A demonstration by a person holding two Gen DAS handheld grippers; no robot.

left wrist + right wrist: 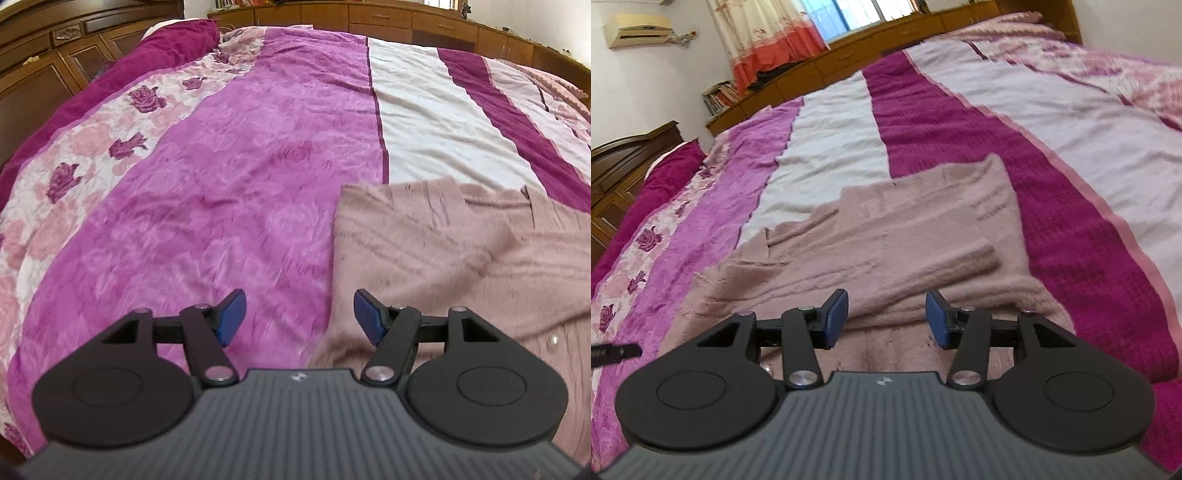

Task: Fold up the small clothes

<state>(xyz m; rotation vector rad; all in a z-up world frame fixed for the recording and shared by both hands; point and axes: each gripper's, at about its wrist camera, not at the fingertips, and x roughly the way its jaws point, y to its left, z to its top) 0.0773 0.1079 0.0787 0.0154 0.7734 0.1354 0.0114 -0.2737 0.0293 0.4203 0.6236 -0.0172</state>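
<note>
- Pink knitted garment [886,236]: lies spread flat on the striped bedspread [960,122], one sleeve folded across its body.
- Right gripper [886,319]: jaws spread wide, empty, above the garment's near edge.
- Left gripper [299,317]: jaws spread wide, empty, straddling the garment's left edge [334,258].
- Wooden cabinets [406,18]: beyond the bed.

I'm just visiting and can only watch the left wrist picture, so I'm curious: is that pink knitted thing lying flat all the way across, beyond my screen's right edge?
Observer: Not quite. In the right wrist view the pink sweater has a sleeve folded across its body.
Operator: Is the other tool holding it?
Observer: No. The right gripper hangs over the near part of the sweater, jaws open, gripping nothing.
Operator: What's under its far edge?
Observer: It ends over the bedspread's white stripe and dark magenta stripe.
</note>
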